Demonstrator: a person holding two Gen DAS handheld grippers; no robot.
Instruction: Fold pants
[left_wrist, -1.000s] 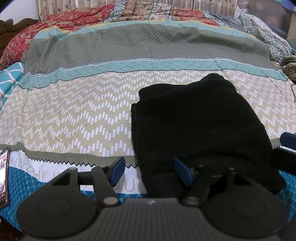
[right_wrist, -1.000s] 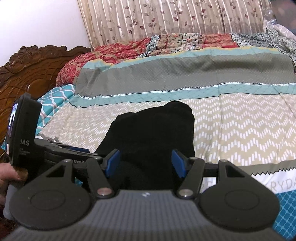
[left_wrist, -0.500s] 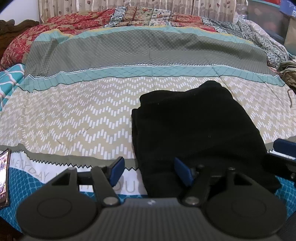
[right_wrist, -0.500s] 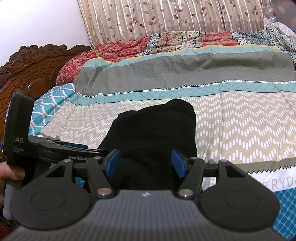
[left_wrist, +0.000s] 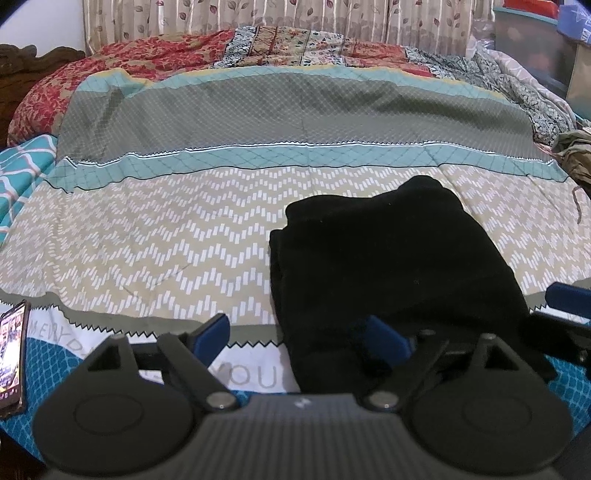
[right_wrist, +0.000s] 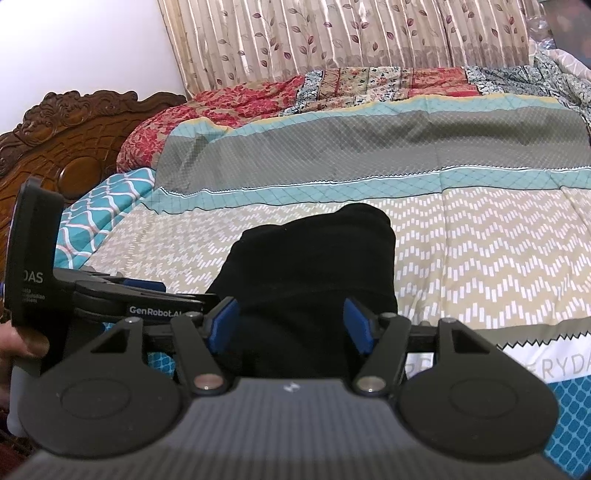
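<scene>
- On the bedspread (left_wrist: 155, 240), near its front edge, the black pants (left_wrist: 384, 266) lay in a compact folded bundle.
- The left gripper (left_wrist: 301, 338) hung spread wide and empty over the bundle's left edge.
- The right gripper (right_wrist: 291, 325) hung parted and empty over its near end.
- The folding looked finished or nearly so; any next move called for pinching an edge.

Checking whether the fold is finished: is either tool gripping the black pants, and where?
Nothing is held. The left tool and right tool are open above the folded black pants.
</scene>
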